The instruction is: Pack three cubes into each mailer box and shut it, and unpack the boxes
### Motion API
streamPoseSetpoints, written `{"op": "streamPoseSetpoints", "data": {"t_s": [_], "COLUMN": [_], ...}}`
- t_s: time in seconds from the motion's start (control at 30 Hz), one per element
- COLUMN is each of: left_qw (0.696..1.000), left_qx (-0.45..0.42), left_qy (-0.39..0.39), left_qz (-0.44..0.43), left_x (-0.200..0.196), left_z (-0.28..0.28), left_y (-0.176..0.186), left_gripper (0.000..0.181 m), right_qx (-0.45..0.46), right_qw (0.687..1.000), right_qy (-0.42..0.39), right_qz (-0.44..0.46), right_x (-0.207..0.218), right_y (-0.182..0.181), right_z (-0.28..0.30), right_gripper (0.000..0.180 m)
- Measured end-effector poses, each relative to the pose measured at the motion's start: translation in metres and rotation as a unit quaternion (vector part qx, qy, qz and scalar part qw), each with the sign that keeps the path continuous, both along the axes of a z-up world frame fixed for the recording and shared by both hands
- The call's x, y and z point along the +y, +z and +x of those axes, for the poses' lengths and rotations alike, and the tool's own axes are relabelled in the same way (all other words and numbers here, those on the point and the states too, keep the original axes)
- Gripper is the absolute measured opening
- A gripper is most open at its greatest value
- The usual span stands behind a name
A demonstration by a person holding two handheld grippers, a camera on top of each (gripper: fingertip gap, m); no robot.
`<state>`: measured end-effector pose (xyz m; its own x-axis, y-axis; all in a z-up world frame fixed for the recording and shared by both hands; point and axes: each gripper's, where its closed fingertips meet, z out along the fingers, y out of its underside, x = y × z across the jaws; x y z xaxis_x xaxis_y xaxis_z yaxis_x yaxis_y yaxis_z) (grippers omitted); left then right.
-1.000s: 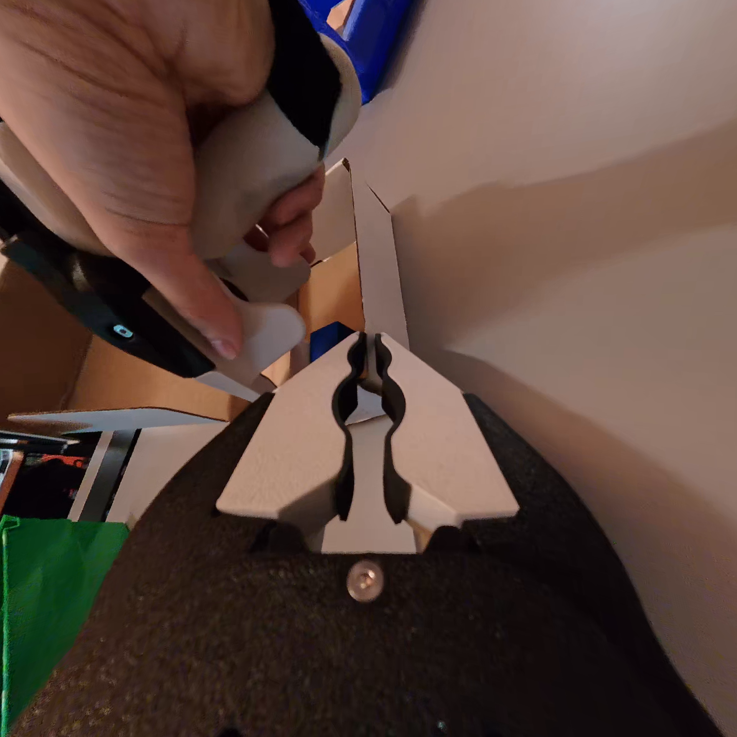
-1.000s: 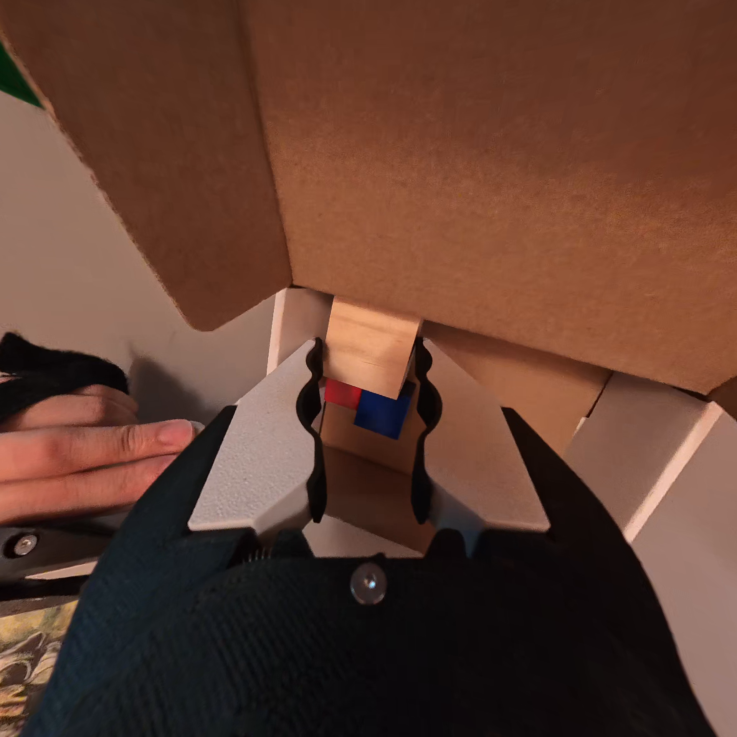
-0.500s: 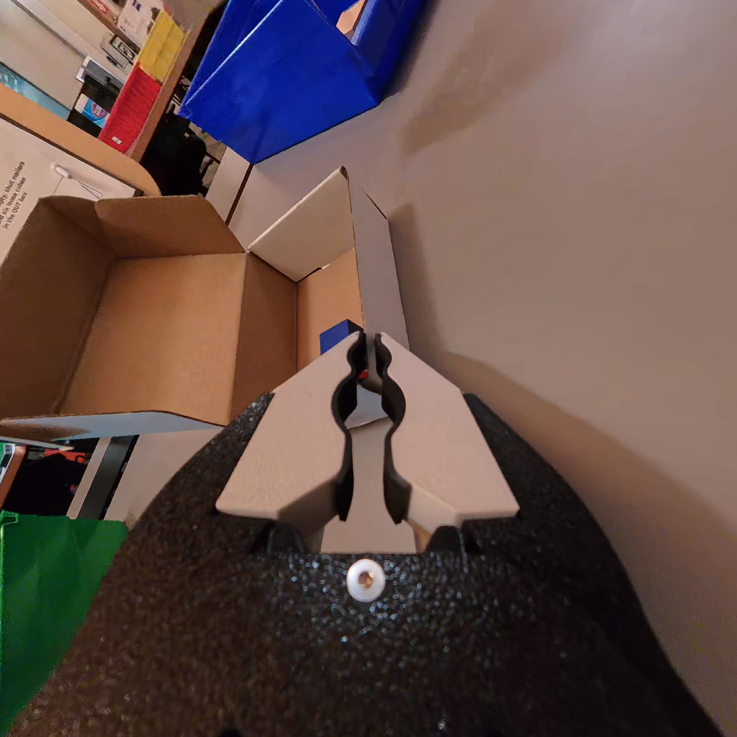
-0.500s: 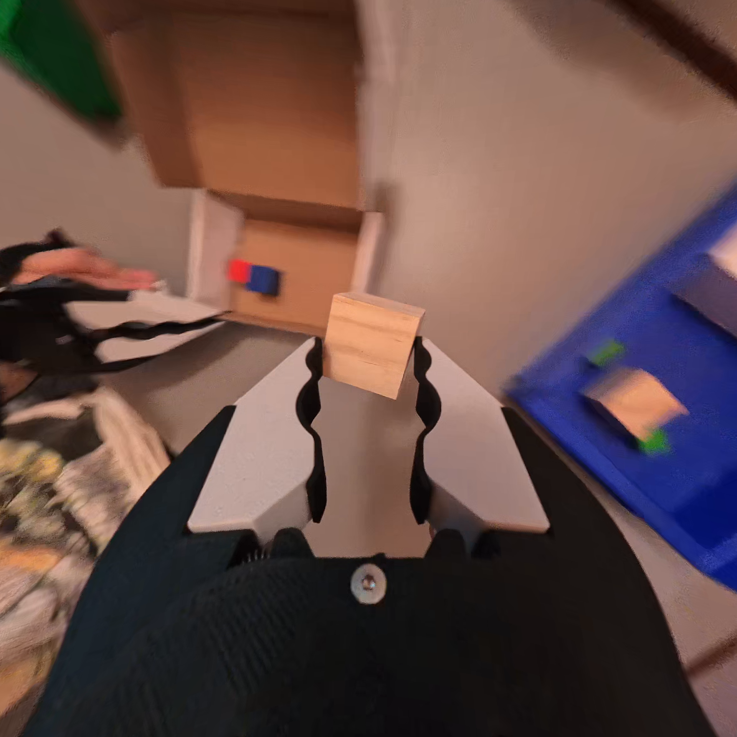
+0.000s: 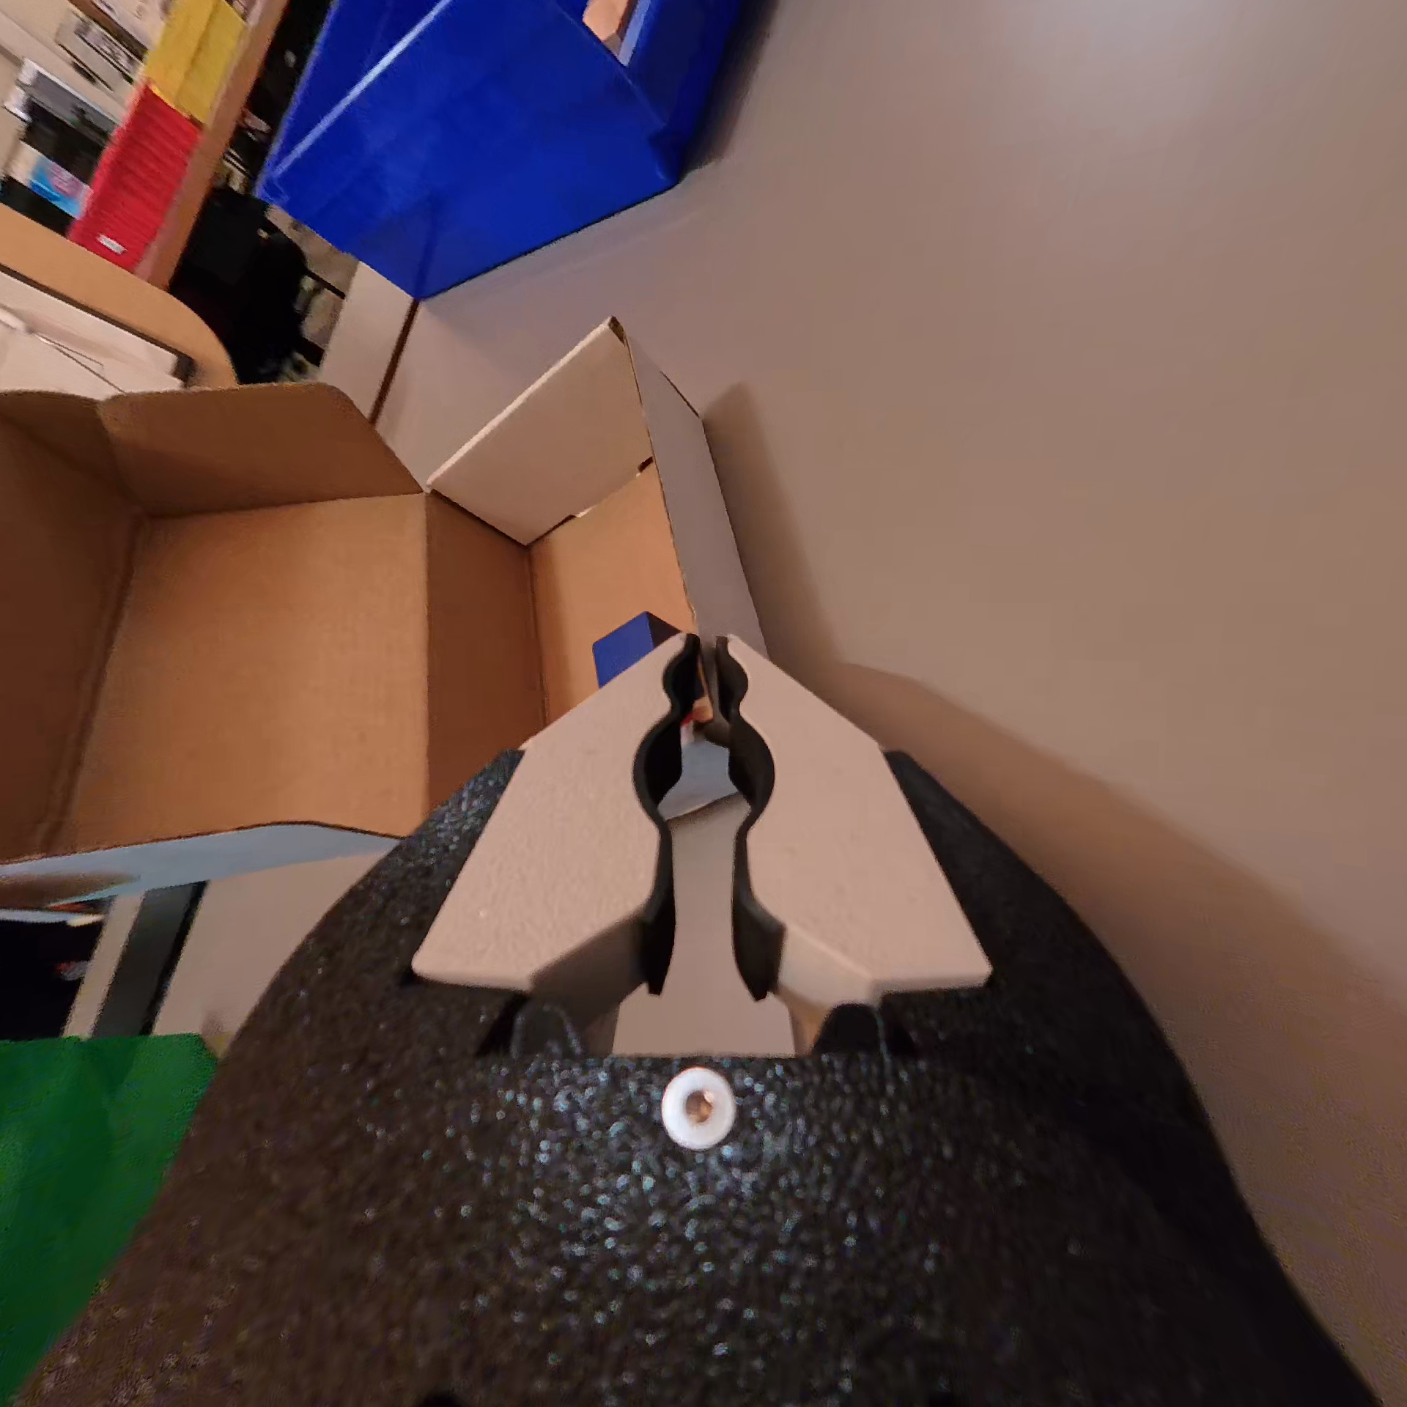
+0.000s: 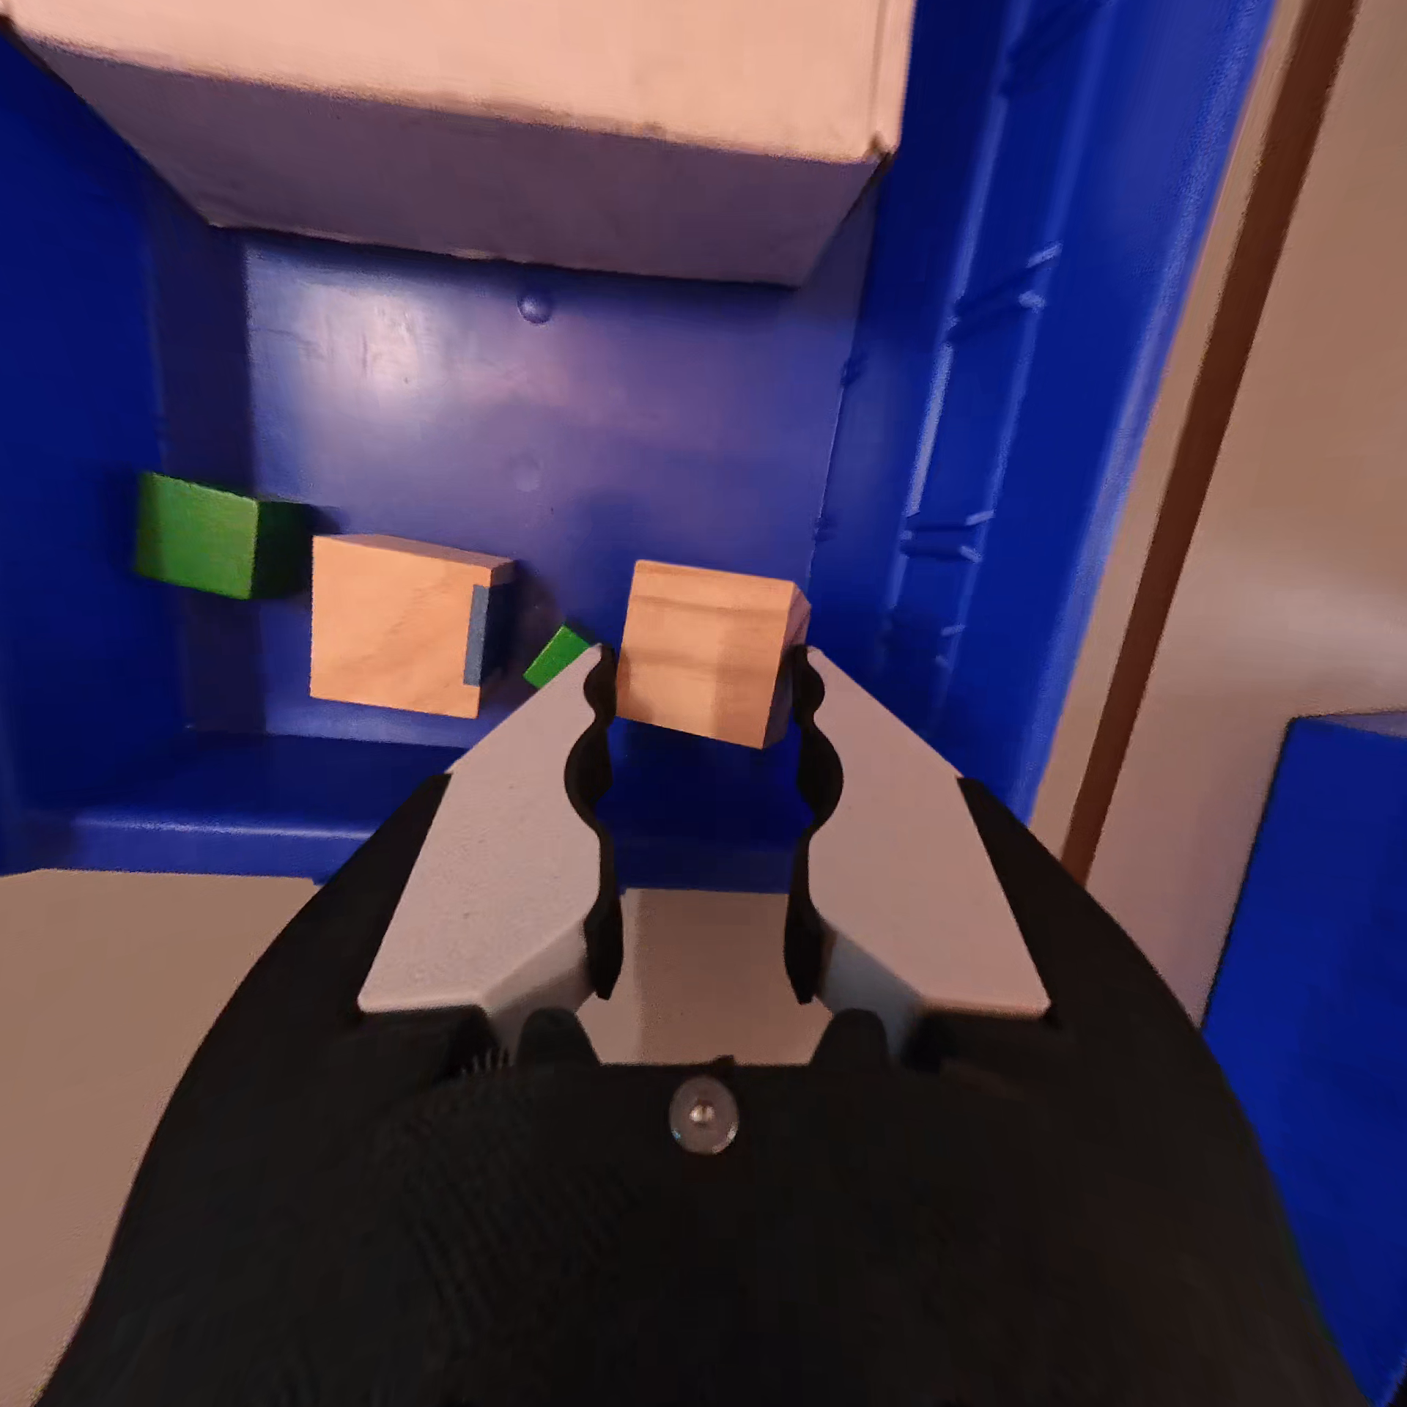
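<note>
An open mailer box (image 5: 320,655) is set on the counter (image 5: 1066,457) left of the left tongs (image 5: 704,655), with a cube (image 5: 624,647) in its near right corner and a bin (image 5: 472,152) beyond it, while in the right view three cubes (image 6: 396,624) lie on the bin (image 6: 579,426) floor before a closed box (image 6: 487,129).

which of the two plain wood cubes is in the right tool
The wood cube clamped between the right tool tips; the other wood cube lies in the blue bin, beside a green cube.
</note>
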<state>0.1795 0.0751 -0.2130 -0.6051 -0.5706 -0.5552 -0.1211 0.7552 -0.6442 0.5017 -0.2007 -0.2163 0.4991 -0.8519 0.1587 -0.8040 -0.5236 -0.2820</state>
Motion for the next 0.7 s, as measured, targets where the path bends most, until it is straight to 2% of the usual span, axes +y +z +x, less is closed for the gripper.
{"op": "streamPoseSetpoints", "data": {"t_s": [0.03,0.1,0.13,0.2,0.3,0.37,0.43,0.53,0.6,0.7], "left_qw": [1.0,0.999,0.998,0.997,0.996,0.996,0.995,0.993,0.992,0.989], "left_qx": [0.014,0.04,0.05,0.062,0.066,0.065,0.06,0.049,0.044,0.034], "left_qy": [-0.003,-0.012,-0.016,-0.027,-0.048,-0.054,-0.059,-0.063,-0.068,-0.08], "left_qz": [-0.007,-0.015,-0.019,-0.026,-0.032,-0.04,-0.053,-0.081,-0.098,-0.121], "left_x": [0.0,-0.001,-0.001,-0.001,-0.002,-0.002,-0.001,-0.003,-0.003,-0.003], "left_z": [0.0,0.0,0.0,0.0,-0.001,-0.001,-0.001,0.001,0.002,0.003], "left_y": [0.0,-0.001,-0.001,-0.001,-0.002,-0.002,-0.002,-0.002,-0.002,-0.004], "left_gripper": [0.002,0.002,0.002,0.002,0.002,0.002,0.002,0.002,0.002,0.001], "right_qx": [0.013,0.01,-0.006,-0.043,-0.072,-0.058,-0.047,-0.042,-0.035,-0.018], "right_qw": [1.0,1.0,1.0,0.997,0.973,0.93,0.892,0.851,0.808,0.692], "right_qy": [0.005,0.019,0.023,0.031,0.123,0.239,0.334,0.457,0.555,0.718], "right_qz": [0.002,0.004,0.01,0.047,0.18,0.275,0.301,0.256,0.197,0.075], "right_x": [0.001,0.005,0.007,0.021,0.086,0.151,0.205,0.268,0.297,0.304], "right_y": [-0.005,0.0,0.01,0.038,0.084,0.105,0.106,0.079,0.053,0.015], "right_z": [-0.004,-0.007,-0.008,-0.019,-0.078,-0.141,-0.194,-0.245,-0.263,-0.279], "right_gripper": [0.044,0.059,0.067,0.072,0.068,0.054,0.042,0.047,0.056,0.062]}}
